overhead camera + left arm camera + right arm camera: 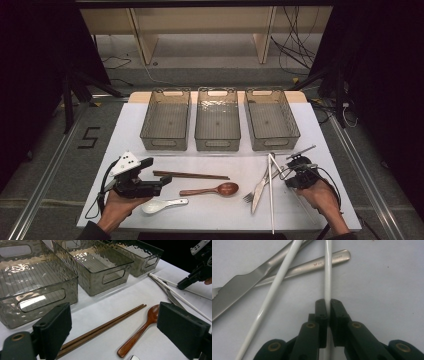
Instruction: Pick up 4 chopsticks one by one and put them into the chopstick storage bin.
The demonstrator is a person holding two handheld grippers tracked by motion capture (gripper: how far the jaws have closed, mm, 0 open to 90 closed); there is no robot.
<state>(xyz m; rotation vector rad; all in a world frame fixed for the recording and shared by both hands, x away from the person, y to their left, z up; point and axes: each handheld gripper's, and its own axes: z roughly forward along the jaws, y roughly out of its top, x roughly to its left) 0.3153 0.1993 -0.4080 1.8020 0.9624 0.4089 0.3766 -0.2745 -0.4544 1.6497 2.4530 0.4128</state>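
My right gripper is shut on a thin white chopstick that lies on the white table; its pads pinch the stick from both sides. A second white chopstick crosses a steel knife and a fork handle just beyond. In the high view the right gripper is at the table's right, beside the knife. My left gripper stands open, nothing between its pads, hovering near the brown chopsticks and a wooden spoon.
Three clear smoky plastic bins stand in a row at the back of the table, with nothing in them. A white ceramic spoon lies near the left hand. The table's front edge runs close to both hands.
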